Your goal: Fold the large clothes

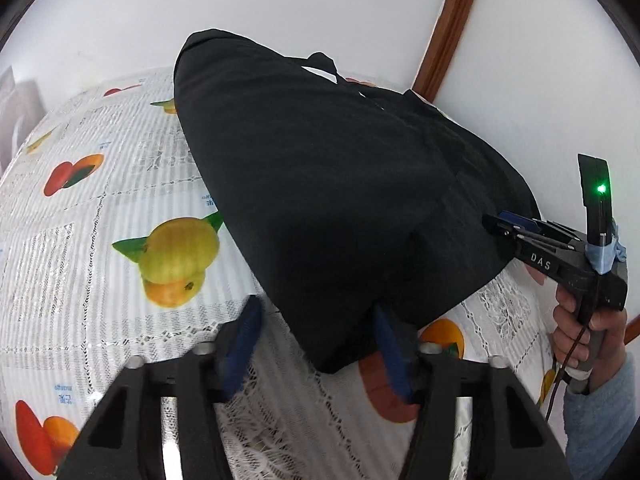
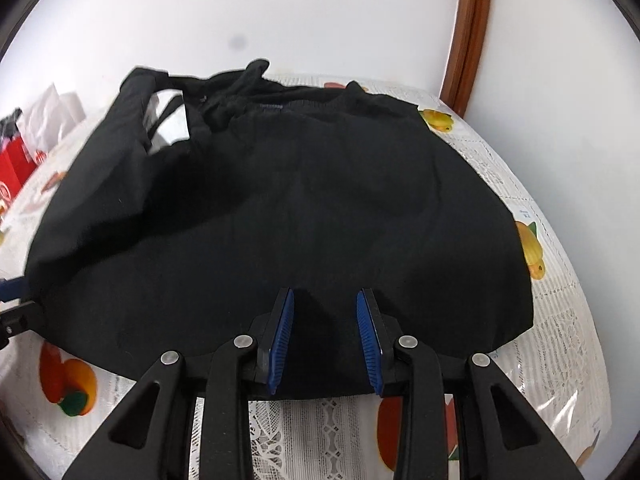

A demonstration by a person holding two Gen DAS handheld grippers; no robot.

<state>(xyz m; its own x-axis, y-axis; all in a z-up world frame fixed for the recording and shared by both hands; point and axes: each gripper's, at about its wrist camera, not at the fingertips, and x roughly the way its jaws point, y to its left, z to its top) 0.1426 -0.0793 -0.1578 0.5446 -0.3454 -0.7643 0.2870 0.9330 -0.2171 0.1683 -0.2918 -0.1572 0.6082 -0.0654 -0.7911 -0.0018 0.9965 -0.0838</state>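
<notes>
The black garment (image 2: pixel 280 208) lies folded on the desk (image 1: pixel 100 208). The right hand-held gripper (image 2: pixel 325 340) is released, its near hem between the jaws. The left hand-held gripper (image 1: pixel 316 344) is released beside its corner. I judge one fold finished; next, grasp for another.

The garment (image 2: pixel 304 208) lies on the tablecloth (image 2: pixel 560 320), against the wall (image 2: pixel 280 12) behind. The right gripper (image 2: pixel 325 340) sits at its near edge, the left gripper (image 1: pixel 316 340) at its left corner.
</notes>
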